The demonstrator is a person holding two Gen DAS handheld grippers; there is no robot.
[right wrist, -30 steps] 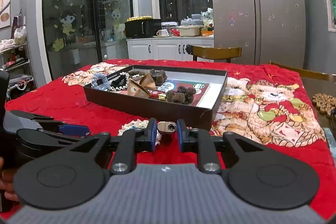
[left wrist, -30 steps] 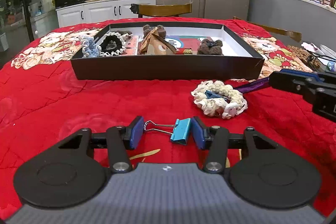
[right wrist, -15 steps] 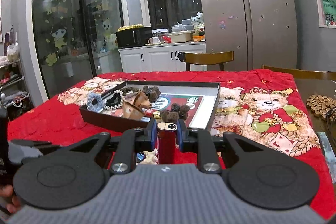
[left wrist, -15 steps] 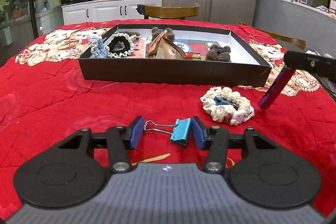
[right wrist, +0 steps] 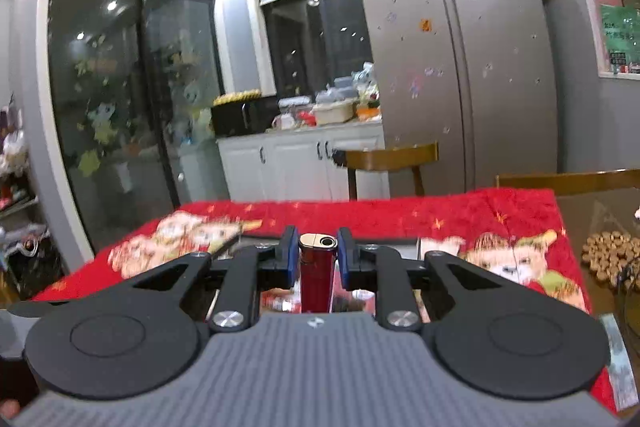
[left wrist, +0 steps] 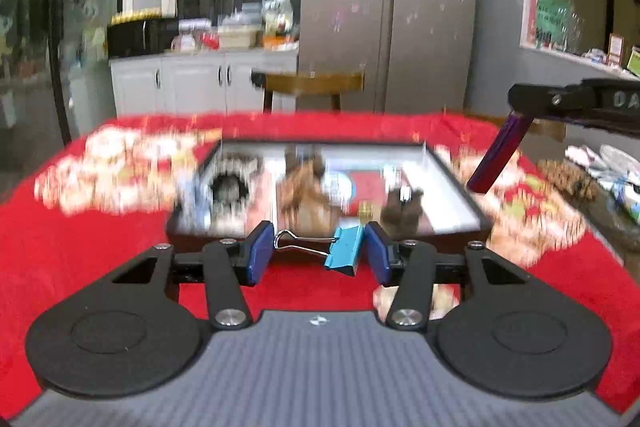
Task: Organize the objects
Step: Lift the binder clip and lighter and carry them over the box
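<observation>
My left gripper (left wrist: pixel 318 253) is shut on a blue binder clip (left wrist: pixel 343 251), gripped lengthwise with its wire handles toward the left pad, and held in the air above the red cloth. Beyond it lies the black tray (left wrist: pixel 456 225) with hair ties and brown plush items, blurred. My right gripper (right wrist: pixel 318 253) is shut on a dark red lighter (right wrist: pixel 317 273) that stands upright between the pads with its metal top up. In the left wrist view the right gripper reaches in from the right, and the lighter (left wrist: pixel 496 157) hangs slanted over the tray's right side.
A red printed tablecloth (left wrist: pixel 80 247) covers the table. A cream crochet hair tie (left wrist: pixel 384 301) peeks out under my left gripper. Wooden chairs (right wrist: pixel 390 157) stand behind the table, with a fridge (right wrist: pixel 460 67) and white cabinets beyond. A beaded mat (right wrist: pixel 608 259) lies at the right.
Both grippers have risen with their loads, and the views now look down into the tray from higher up. The lighter has swung from lying flat to hanging upright.
</observation>
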